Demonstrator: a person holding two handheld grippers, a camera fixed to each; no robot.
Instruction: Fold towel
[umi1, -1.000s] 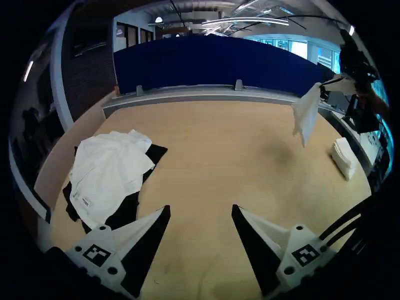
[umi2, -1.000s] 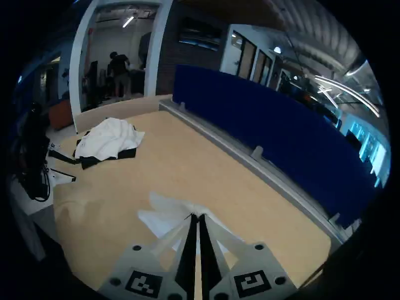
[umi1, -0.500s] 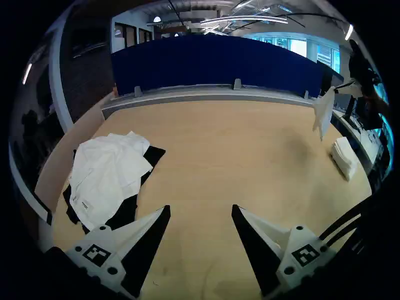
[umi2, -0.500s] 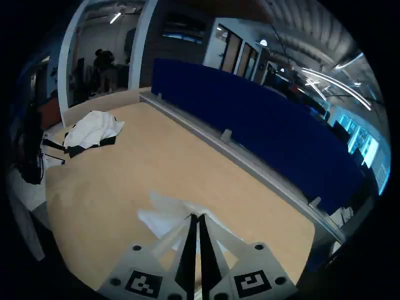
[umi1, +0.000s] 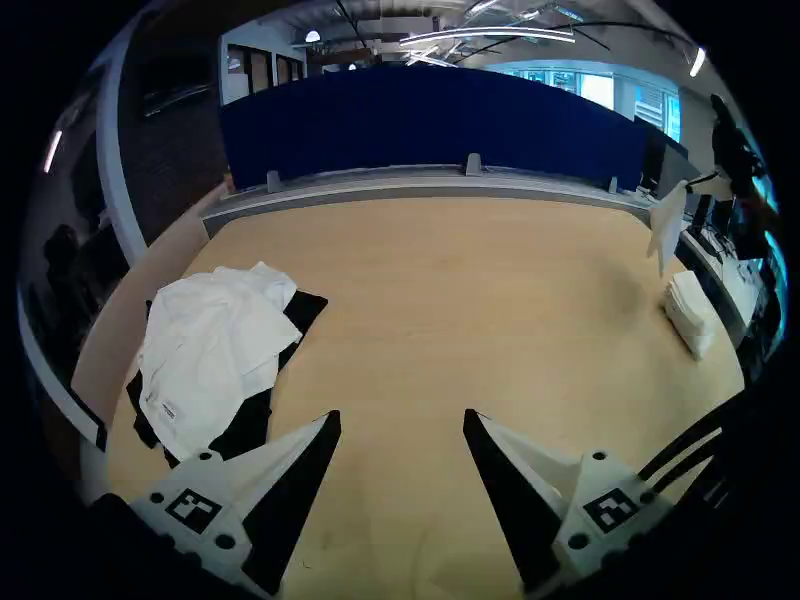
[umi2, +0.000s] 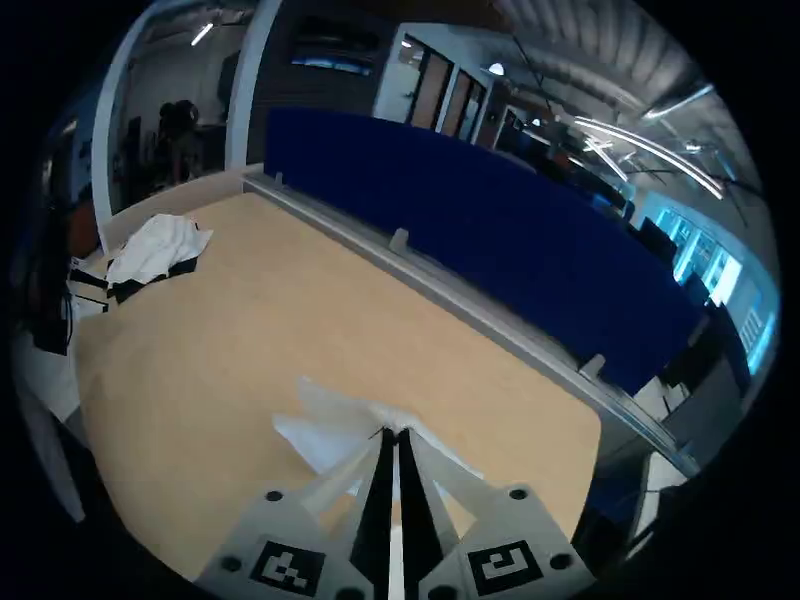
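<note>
My right gripper (umi2: 393, 434) is shut on a white towel (umi2: 335, 425), which bunches around its fingertips above the wooden table (umi2: 250, 330). In the left gripper view that same towel (umi1: 666, 224) hangs in the air at the far right, held by the right gripper (umi1: 705, 183) over the table's right edge. My left gripper (umi1: 400, 418) is open and holds nothing, low over the table's near side. A heap of unfolded white towels (umi1: 212, 345) lies on dark cloth at the left. A stack of folded white towels (umi1: 690, 312) sits at the right edge.
A blue partition (umi1: 430, 115) with a grey rail runs along the table's far side. The heap of towels (umi2: 155, 250) also lies at the table's far left corner in the right gripper view. Office desks and equipment stand beyond the right edge.
The right gripper has carried the hanging towel rightward, past the table's right edge and above the folded stack. The left gripper has stayed open in place.
</note>
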